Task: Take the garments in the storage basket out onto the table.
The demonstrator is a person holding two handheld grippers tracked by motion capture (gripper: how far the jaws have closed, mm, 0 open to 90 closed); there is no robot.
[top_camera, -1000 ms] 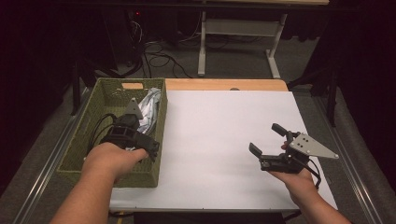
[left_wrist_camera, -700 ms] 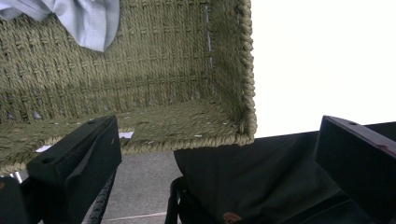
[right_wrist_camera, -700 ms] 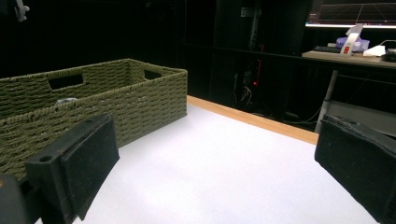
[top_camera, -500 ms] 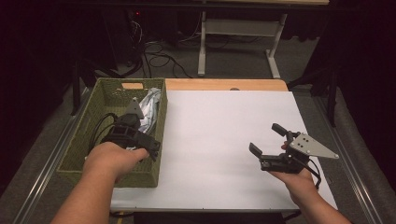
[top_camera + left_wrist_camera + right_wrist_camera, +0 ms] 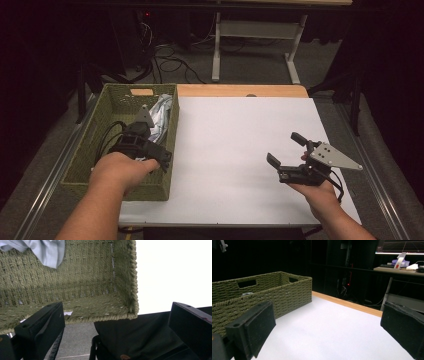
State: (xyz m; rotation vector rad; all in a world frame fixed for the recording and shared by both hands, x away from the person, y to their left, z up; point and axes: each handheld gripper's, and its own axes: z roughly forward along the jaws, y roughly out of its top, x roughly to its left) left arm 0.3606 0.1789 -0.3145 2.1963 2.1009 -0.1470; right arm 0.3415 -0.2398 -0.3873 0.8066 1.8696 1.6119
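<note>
left tongs (image 5: 162, 159) hang jaws apart over the green basket's (image 5: 85, 150) near end, likely to reach the pale cloth (image 5: 161, 112) bunched at its 12 o'clock end; right tongs (image 5: 287, 152) wait apart over the desk (image 5: 230, 135).

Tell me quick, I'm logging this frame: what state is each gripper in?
Left gripper: open, holding nothing, over the near end of the basket.
Right gripper: open, holding nothing, above the white table.

The basket (image 5: 90, 150) stands at the table's (image 5: 235, 150) left edge, cloth (image 5: 162, 112) in its far end
</note>
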